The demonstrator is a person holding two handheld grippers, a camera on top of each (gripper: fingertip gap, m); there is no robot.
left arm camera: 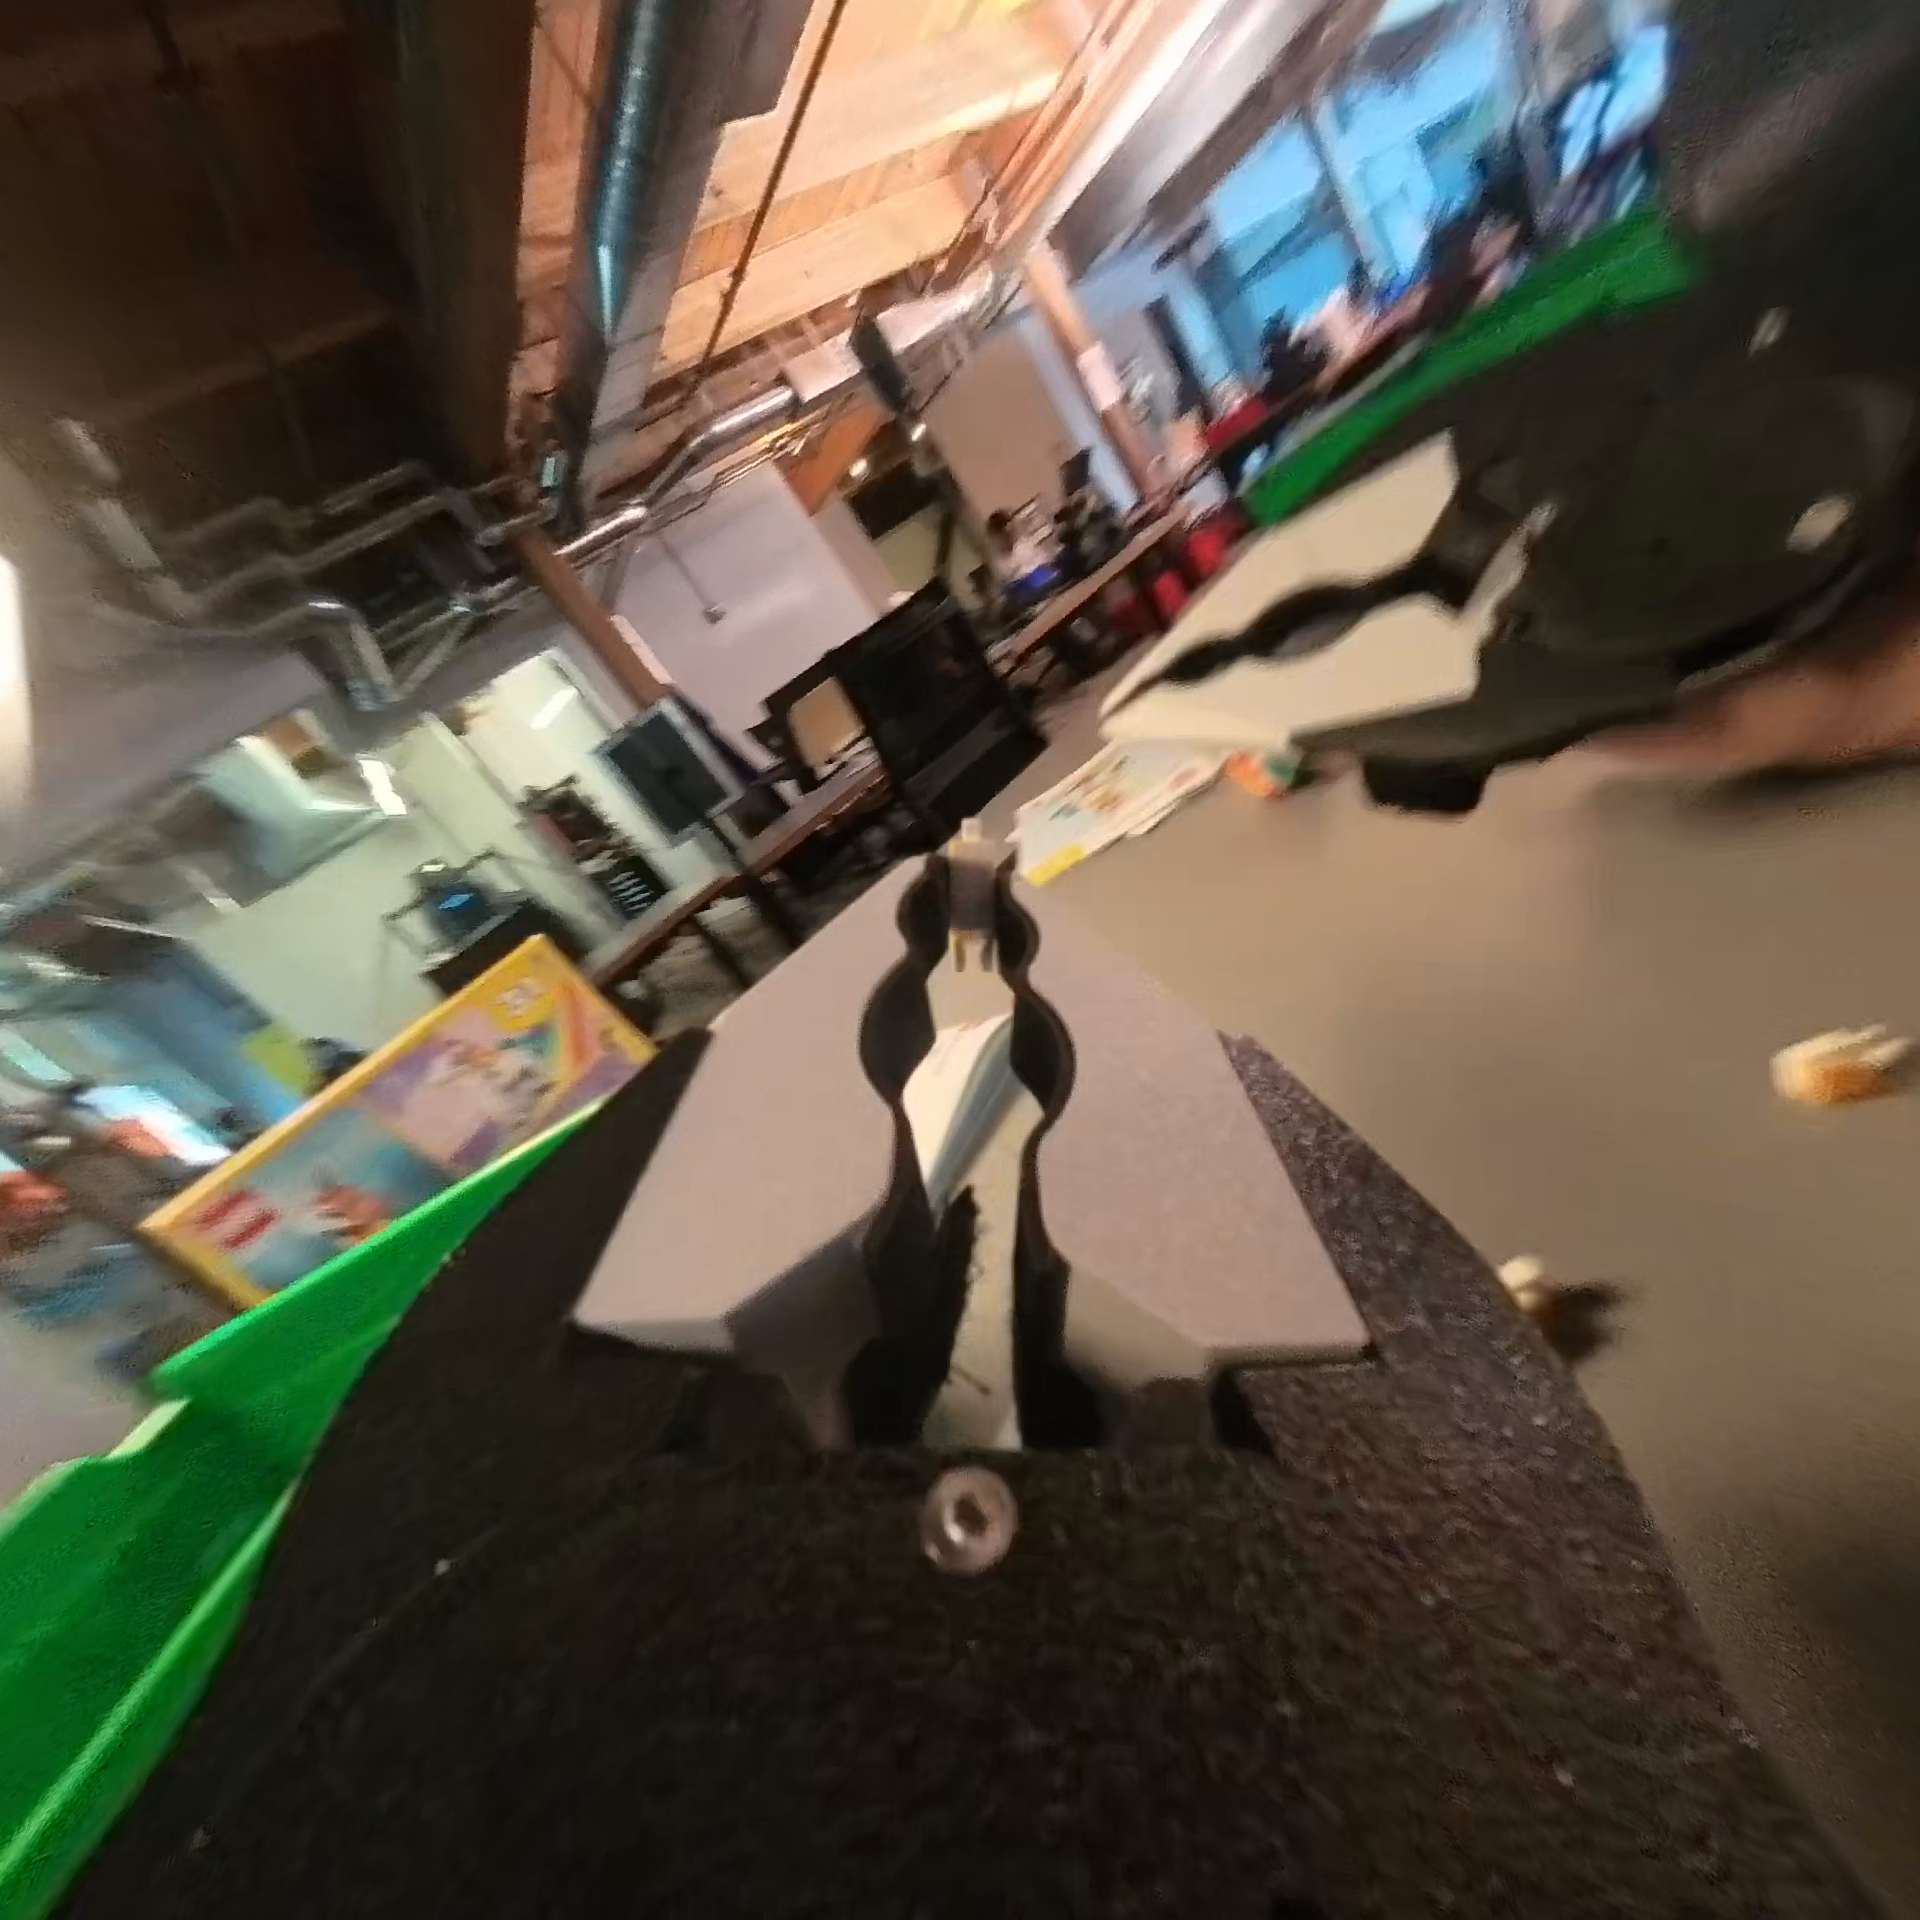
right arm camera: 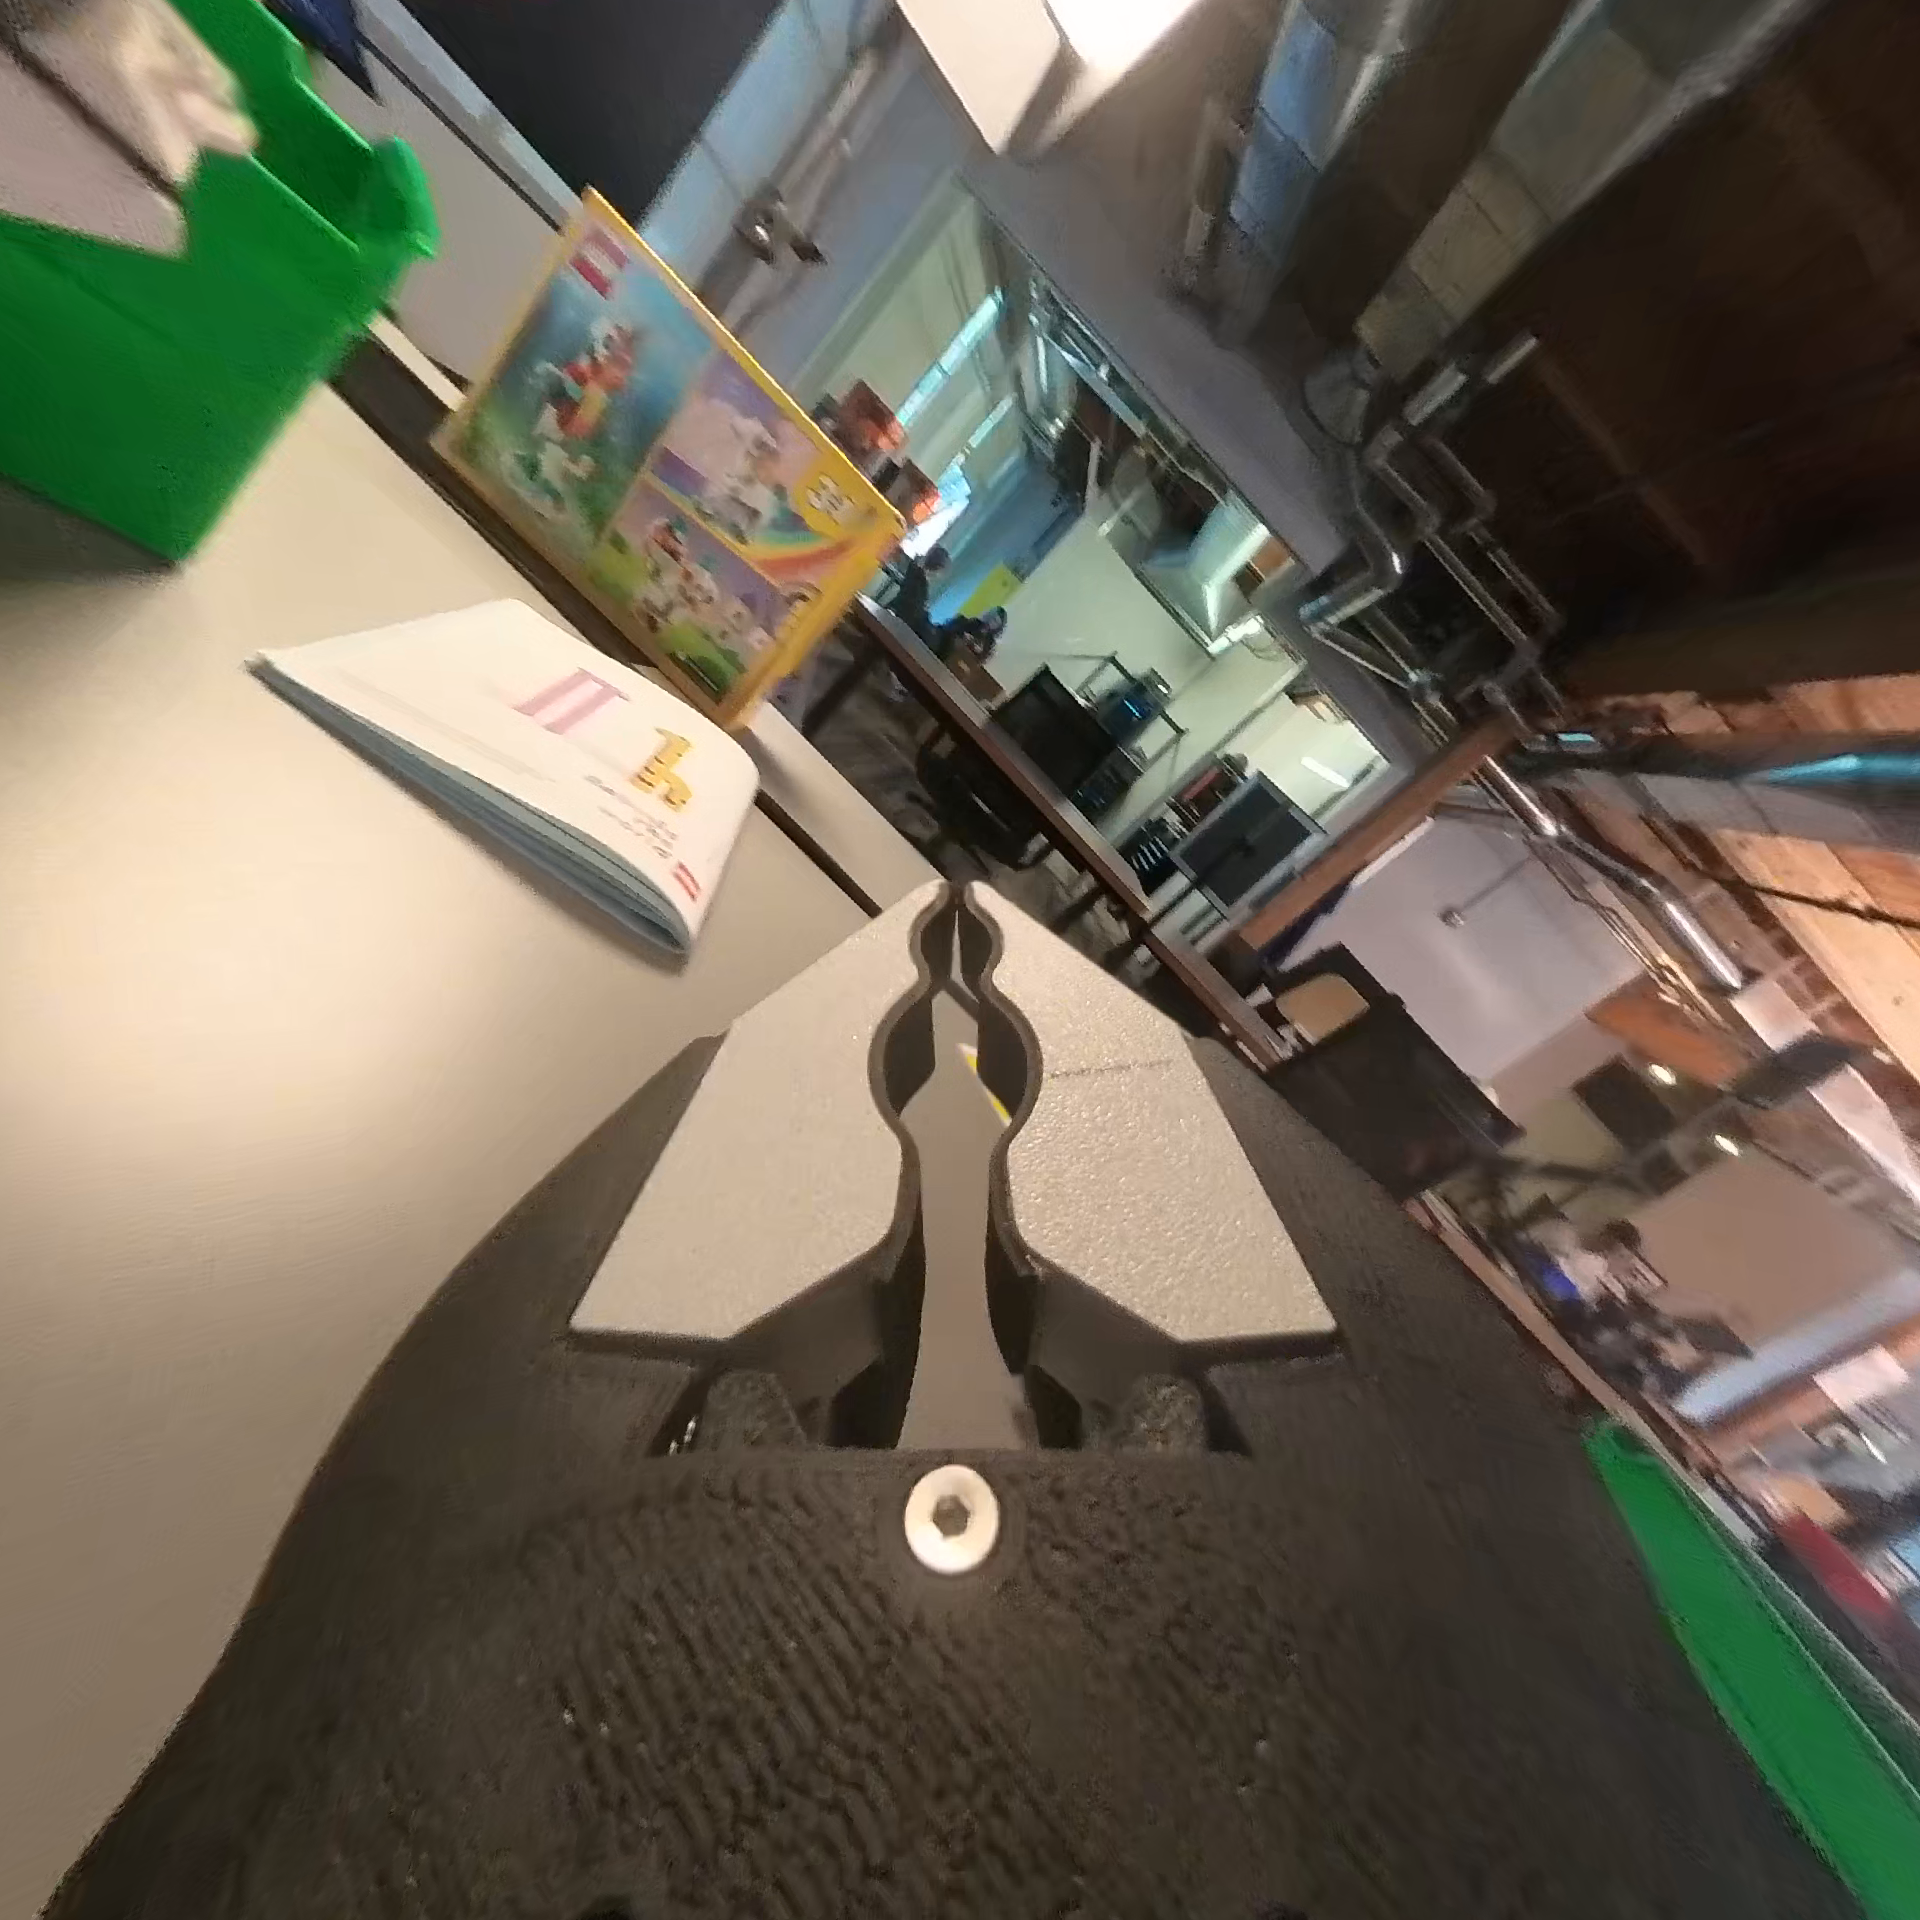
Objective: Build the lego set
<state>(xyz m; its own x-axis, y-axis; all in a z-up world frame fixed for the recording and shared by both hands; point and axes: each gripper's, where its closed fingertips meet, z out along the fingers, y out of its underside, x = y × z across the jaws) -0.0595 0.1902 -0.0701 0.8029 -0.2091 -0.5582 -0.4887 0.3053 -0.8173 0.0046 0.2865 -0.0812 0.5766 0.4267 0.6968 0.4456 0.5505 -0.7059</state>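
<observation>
Workshop bkgd, grey table [right arm camera: 208, 1039]. L to R: toy box [right arm camera: 665, 468] stood at the far edge, booklet [right arm camera: 540, 758] laid flat nearby. Left gripper [left arm camera: 971, 914] is clamped on a small grey piece [left arm camera: 971, 909]; right gripper [right arm camera: 956, 920] is closed, nothing seen between tips. Loose tan bits [left arm camera: 1839, 1075] are left scattered on the table.

Open workshop interior, both views strongly tilted. A ceiling of exposed wooden joists [left arm camera: 831, 135] carries silver ducts [left arm camera: 623, 156] and grouped conduits [right arm camera: 1455, 499]. The walls [left arm camera: 727, 561] are white, with brown posts [left arm camera: 592, 613] standing against them. Long dark-framed tables [right arm camera: 1091, 862] recede in rows across the room, with a tan-seated chair [right arm camera: 1325, 1008] and black cabinets [left arm camera: 935, 686] beside them. A monitor [left arm camera: 655, 764] stands on one table. Large windows [left arm camera: 1299, 197] admit bluish daylight; a bright panel [right arm camera: 1081, 21] lights the ceiling. The near tabletop [right arm camera: 208, 1039] is pale grey.
</observation>
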